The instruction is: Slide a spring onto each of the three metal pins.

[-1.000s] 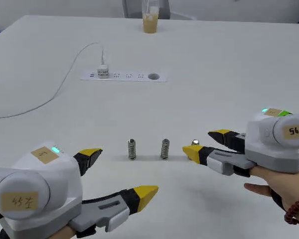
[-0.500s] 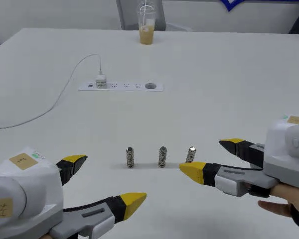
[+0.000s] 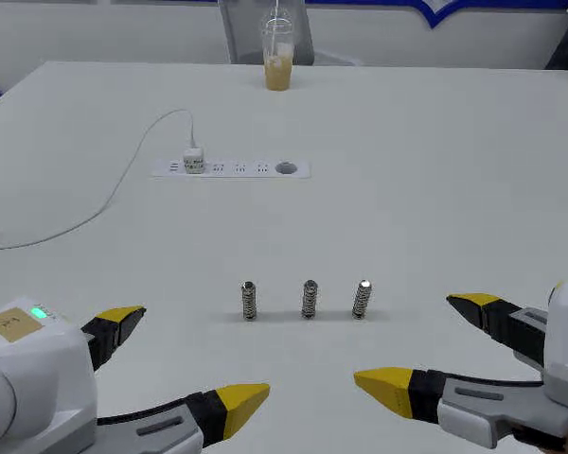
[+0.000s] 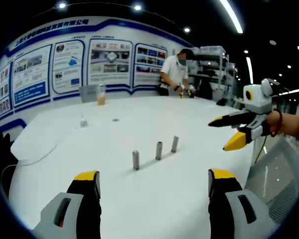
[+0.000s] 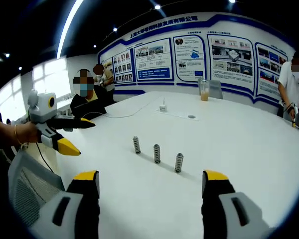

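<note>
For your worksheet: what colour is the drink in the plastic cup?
The drink is pale orange; the head view shows it best.

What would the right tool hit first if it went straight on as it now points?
Probably the nearest spring-covered pin in the row. Depth is unclear, so it might slip just past it.

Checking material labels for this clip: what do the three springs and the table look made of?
The springs look like bare metal wire, probably steel: grey coils with bright glints. The table looks like white laminate or painted board, smooth, with soft shadows; which I cannot tell.
</note>
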Action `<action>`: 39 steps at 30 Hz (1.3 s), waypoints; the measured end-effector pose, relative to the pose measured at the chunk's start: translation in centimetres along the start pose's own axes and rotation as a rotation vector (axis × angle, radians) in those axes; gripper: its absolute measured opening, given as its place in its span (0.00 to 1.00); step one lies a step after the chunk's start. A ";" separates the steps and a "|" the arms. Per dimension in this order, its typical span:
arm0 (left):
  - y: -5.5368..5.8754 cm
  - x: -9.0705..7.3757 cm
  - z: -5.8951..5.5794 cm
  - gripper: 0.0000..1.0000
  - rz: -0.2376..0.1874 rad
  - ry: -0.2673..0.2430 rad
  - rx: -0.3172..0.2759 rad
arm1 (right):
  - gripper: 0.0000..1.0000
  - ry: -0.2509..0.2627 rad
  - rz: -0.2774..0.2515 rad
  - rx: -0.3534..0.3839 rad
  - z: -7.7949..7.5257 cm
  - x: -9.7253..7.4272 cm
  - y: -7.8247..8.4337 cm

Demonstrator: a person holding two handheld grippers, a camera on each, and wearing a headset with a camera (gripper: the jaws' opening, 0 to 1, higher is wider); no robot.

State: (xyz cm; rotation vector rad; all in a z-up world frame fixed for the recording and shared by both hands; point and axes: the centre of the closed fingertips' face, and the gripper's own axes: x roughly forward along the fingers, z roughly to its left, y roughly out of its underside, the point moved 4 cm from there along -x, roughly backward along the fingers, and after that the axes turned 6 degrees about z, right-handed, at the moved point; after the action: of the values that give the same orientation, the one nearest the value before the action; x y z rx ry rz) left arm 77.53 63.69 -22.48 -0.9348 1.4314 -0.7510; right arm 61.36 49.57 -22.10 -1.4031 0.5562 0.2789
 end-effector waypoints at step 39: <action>0.5 -0.9 -0.2 1.00 0.000 -0.015 0.007 | 0.97 0.068 0.016 0.004 -0.5 -1.3 1.7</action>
State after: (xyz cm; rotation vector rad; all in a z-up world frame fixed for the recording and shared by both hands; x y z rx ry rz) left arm 77.22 64.73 -22.47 -0.9326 1.4149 -0.7472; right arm 59.32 49.57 -22.88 -1.4093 0.6239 0.2435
